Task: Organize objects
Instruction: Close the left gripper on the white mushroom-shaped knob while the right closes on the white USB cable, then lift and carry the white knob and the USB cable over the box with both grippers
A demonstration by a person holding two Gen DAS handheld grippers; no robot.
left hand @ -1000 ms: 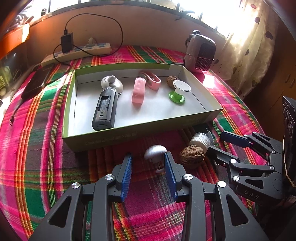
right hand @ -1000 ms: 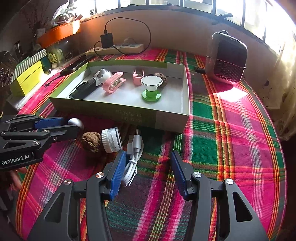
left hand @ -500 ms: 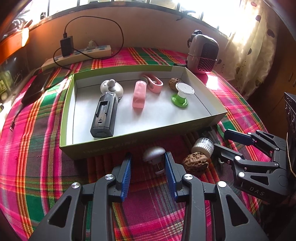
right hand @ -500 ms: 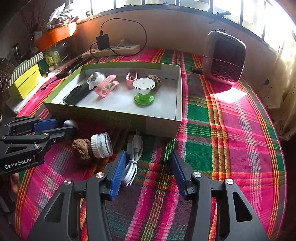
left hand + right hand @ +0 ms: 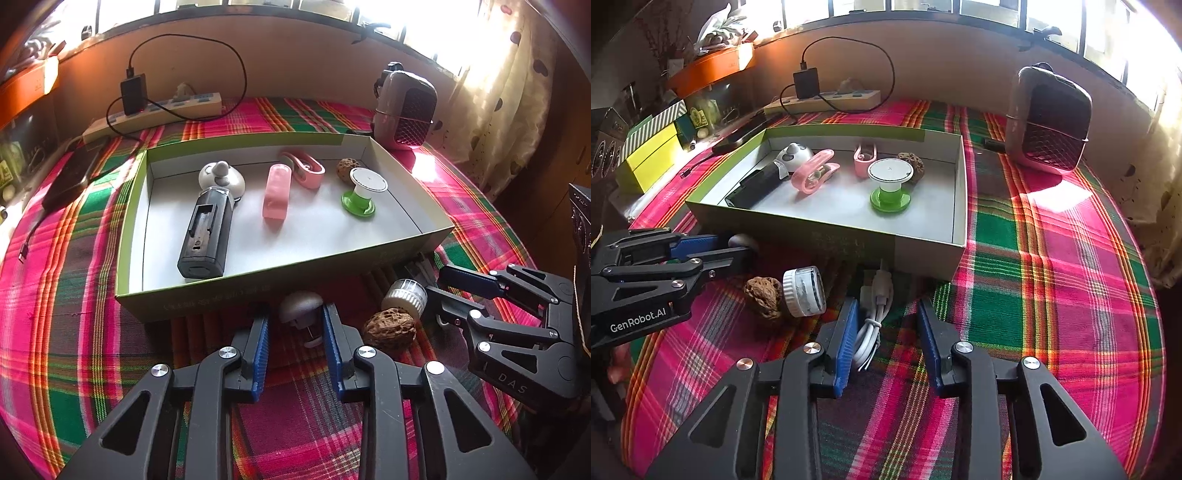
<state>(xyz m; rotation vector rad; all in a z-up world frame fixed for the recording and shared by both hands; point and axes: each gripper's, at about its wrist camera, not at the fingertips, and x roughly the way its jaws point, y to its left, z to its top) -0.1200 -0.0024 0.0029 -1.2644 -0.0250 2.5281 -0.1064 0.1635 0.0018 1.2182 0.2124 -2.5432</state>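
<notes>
The left wrist view shows the left gripper [image 5: 295,325] low over the plaid-covered surface [image 5: 74,295], just in front of the near wall of the green tray [image 5: 207,299]. Its jaws have just been closing and now stand fairly narrow around a small silver mushroom-shaped knob [image 5: 300,304]; the right-hand pad touches the knob's cap, while a gap remains between the cap and the left-hand pad. Just outside the right-hand pad lies a walnut [image 5: 389,328], and beyond it, touching the walnut, a little white-lidded jar [image 5: 404,295] on its side. The right wrist view shows the right gripper [image 5: 888,325] beside these things, its jaws also just closing and now narrowed around a coiled white cable [image 5: 873,325]; the cable rests against the left-hand pad, and the right-hand pad stands clear of it. Ahead of both pairs of jaws, inside the tray, lie a black battery-like block [image 5: 207,232], a white round gadget [image 5: 221,177], a pink case [image 5: 276,197], a pink clip [image 5: 304,170], another walnut [image 5: 349,168] and a green-and-white spool [image 5: 364,194]. Beyond the tray stand a power strip [image 5: 155,114] and a small heater [image 5: 406,107].
</notes>
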